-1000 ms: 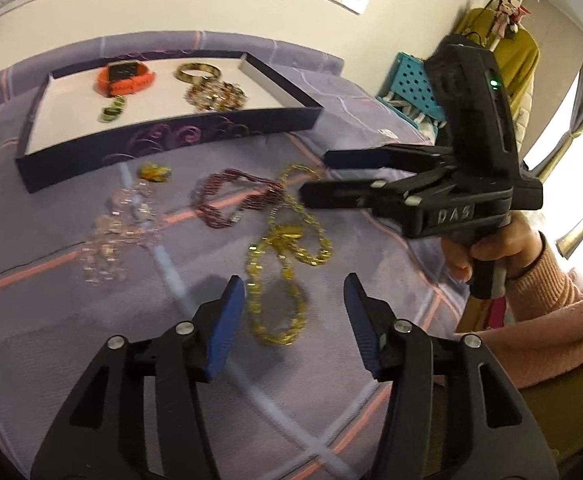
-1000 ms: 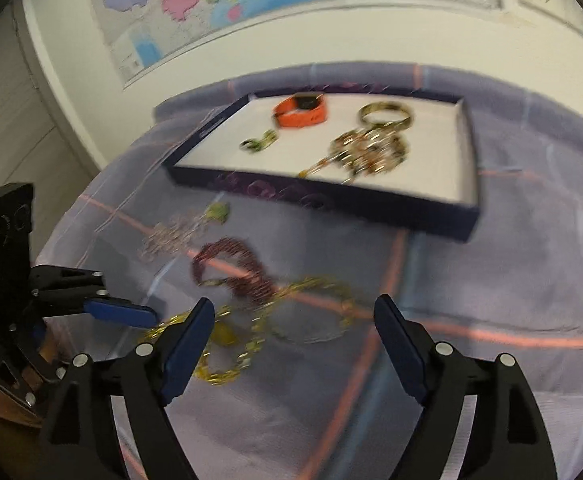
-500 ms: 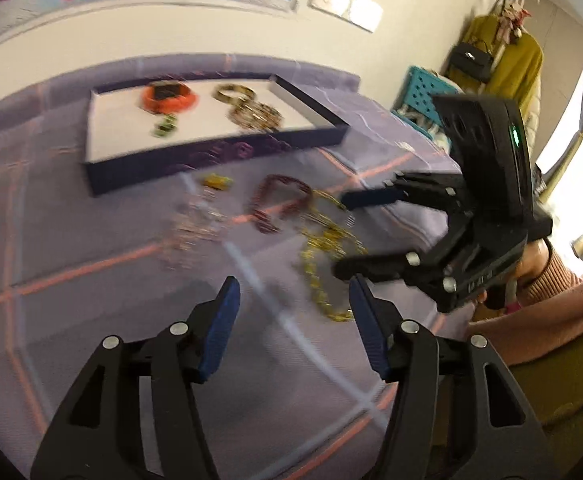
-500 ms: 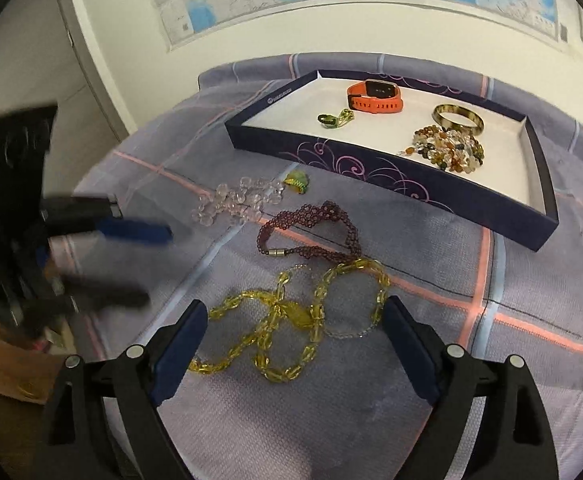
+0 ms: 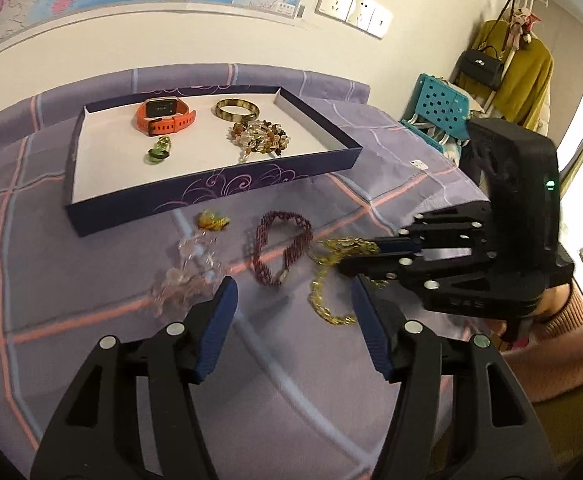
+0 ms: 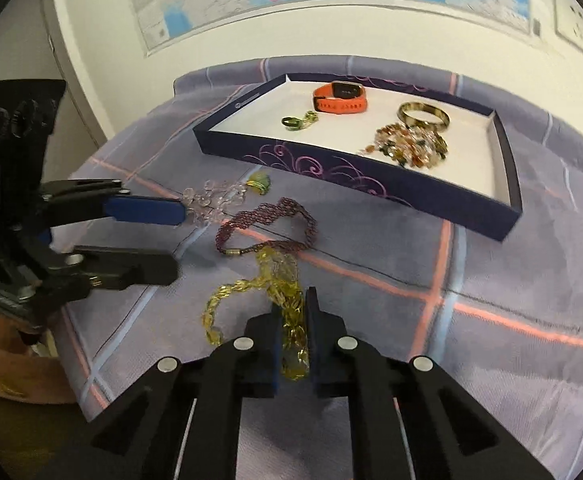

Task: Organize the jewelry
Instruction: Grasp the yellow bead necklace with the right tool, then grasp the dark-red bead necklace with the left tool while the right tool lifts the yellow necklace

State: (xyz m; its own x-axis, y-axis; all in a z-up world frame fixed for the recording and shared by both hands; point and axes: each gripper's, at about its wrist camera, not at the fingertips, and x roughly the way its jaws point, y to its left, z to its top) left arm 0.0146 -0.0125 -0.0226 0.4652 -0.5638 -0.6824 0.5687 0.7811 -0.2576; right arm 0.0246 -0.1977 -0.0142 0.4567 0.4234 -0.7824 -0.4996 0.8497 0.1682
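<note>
Right gripper [image 6: 291, 320] has just snapped closed on the yellow bead necklace [image 6: 283, 280], strand bunched between the pads; the rest of it trails on the purple checked cloth [image 6: 491, 264], in front of the box [image 6: 507, 204] and touching the dark red bracelet [image 6: 267, 220]. Left gripper [image 5: 291, 320] is open with nothing in it and has been widening slightly, hovering above the cloth on the near side of the box, over the gap between the clear bead string [image 5: 187, 272] and the yellow necklace. Already inside the box: orange watch [image 5: 165, 118], bangle [image 5: 237, 110], mixed-stone bead pile [image 5: 261, 140], small green piece [image 5: 157, 152]. Loose in front of the box: dark red bracelet, clear bead string, small yellow charm [image 5: 213, 220]. Step in hand looks like lift and carry the necklace to the box. To do it well: lift straight up until the trailing loop clears the cloth, and watch the end next to the dark red bracelet, since it may snag and drag that along. Carry high enough over the box wall that the hanging part doesn't catch the rim. Lower into the bare white floor near the front wall, clear of the bead pile, then release. Left could take the clear bead string next.
</note>
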